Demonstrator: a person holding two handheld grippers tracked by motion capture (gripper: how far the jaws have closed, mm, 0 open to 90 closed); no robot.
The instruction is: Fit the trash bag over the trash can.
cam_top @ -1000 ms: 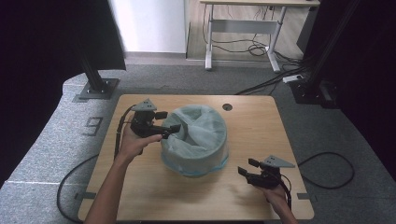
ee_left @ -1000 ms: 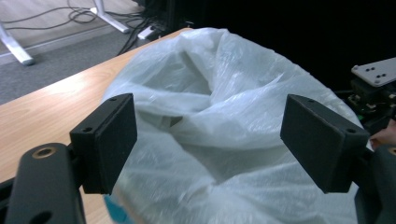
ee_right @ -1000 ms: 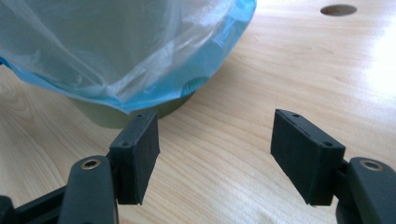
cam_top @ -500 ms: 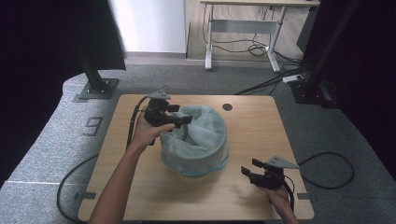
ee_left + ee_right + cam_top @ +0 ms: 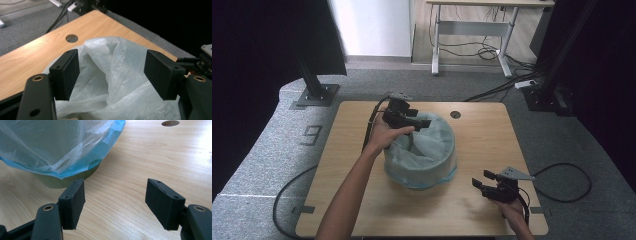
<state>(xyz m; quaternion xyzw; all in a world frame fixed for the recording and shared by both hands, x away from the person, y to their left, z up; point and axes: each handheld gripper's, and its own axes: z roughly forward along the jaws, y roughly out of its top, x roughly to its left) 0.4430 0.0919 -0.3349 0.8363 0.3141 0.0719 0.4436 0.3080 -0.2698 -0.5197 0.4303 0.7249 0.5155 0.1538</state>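
Wood table (image 5: pixel 362 150) w/ cable hole (image 5: pixel 455 114); grey carpet (image 5: pixel 272 150).

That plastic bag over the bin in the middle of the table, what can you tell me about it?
The plastic bag is thin, crinkled and see-through, pale with a blue hem. It lines a round olive-coloured bin on the wooden table, its edge folded down outside the bin and hanging short of the tabletop. The left gripper, jaws open, hovers over its rumpled mouth; whether they touch it is unclear.
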